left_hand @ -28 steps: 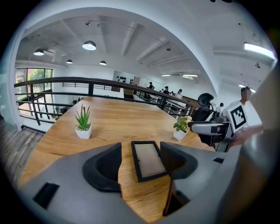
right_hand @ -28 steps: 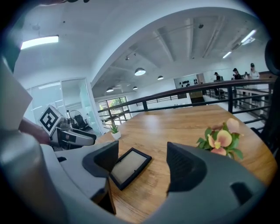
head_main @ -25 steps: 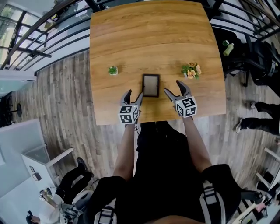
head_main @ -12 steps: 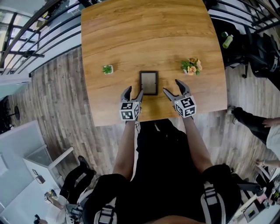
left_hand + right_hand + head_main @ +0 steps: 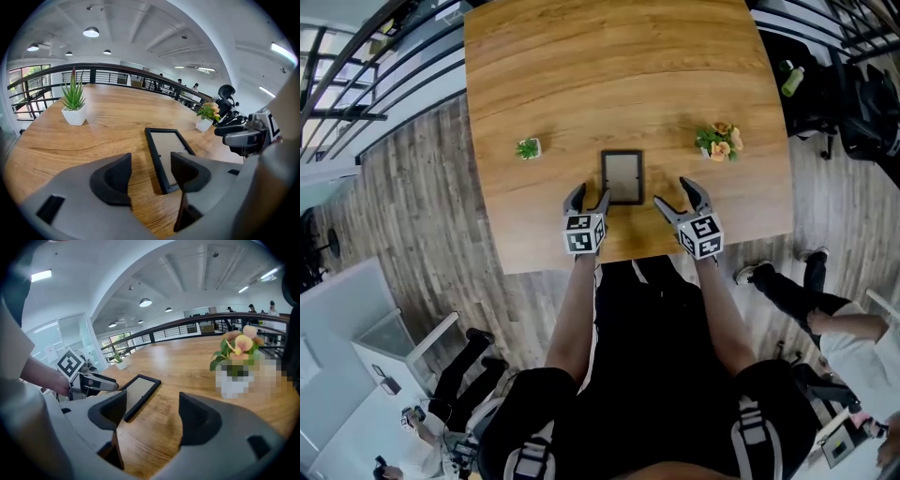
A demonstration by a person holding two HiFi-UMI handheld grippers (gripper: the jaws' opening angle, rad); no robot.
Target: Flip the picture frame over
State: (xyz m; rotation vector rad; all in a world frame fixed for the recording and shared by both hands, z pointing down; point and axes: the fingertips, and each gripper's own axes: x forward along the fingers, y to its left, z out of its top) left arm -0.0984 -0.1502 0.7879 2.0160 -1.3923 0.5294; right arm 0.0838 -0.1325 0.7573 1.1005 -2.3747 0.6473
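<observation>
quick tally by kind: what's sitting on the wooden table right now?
Picture frame: 1
Potted plants: 2 (spiky green plant, flowering plant)
Total: 3

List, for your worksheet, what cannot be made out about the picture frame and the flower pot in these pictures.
- Picture frame underside: all views; it lies flat on the table.
- Frame's near right corner: left gripper view; one jaw of the left tongs covers it.
- Flower pot: right gripper view; a mosaic patch blurs its front.
- The same pot in the head view: too small for detail.
</observation>
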